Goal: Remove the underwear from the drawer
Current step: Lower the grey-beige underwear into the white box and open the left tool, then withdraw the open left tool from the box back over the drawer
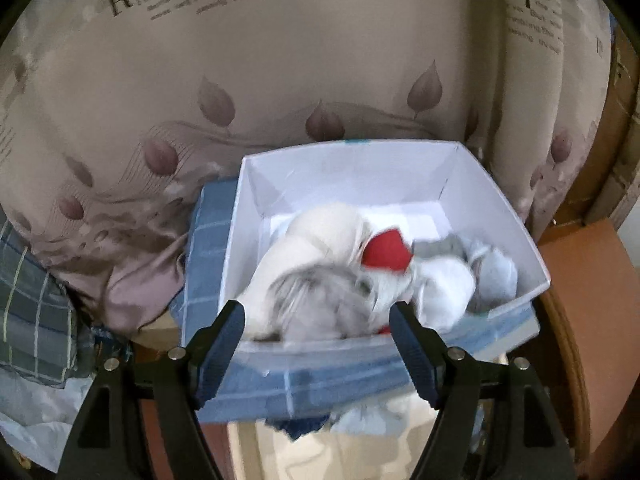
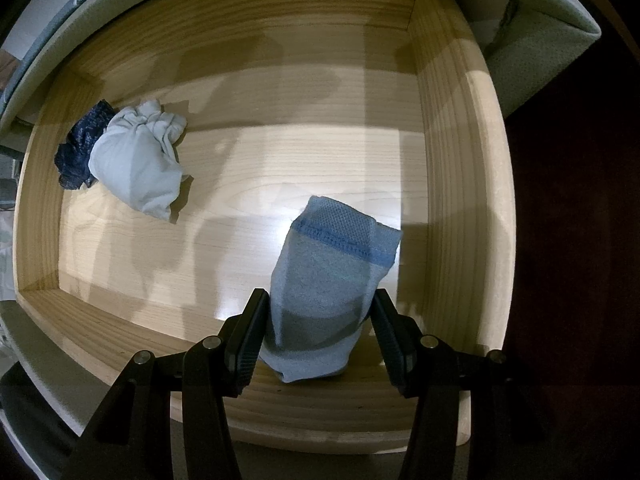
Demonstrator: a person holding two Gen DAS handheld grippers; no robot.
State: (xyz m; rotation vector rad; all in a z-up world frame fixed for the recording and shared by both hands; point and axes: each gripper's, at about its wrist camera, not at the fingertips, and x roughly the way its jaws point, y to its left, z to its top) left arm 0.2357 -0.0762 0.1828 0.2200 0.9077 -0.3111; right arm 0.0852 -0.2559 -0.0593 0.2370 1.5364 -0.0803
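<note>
In the right wrist view the wooden drawer [image 2: 452,184] is open. A light blue folded underwear piece [image 2: 328,280] stands between the fingers of my right gripper [image 2: 320,312], whose jaws press its sides. A pale grey crumpled piece [image 2: 140,160] and a dark navy piece [image 2: 80,148] lie at the drawer's far left. In the left wrist view my left gripper [image 1: 318,320] is open and empty over a white box [image 1: 352,172] that holds several white, grey and red [image 1: 386,250] garments.
The white box rests on blue checked cloth [image 1: 320,380]. A beige leaf-print curtain [image 1: 280,60] hangs behind it. A plaid cloth [image 1: 36,312] lies at the left and brown furniture [image 1: 580,280] stands at the right.
</note>
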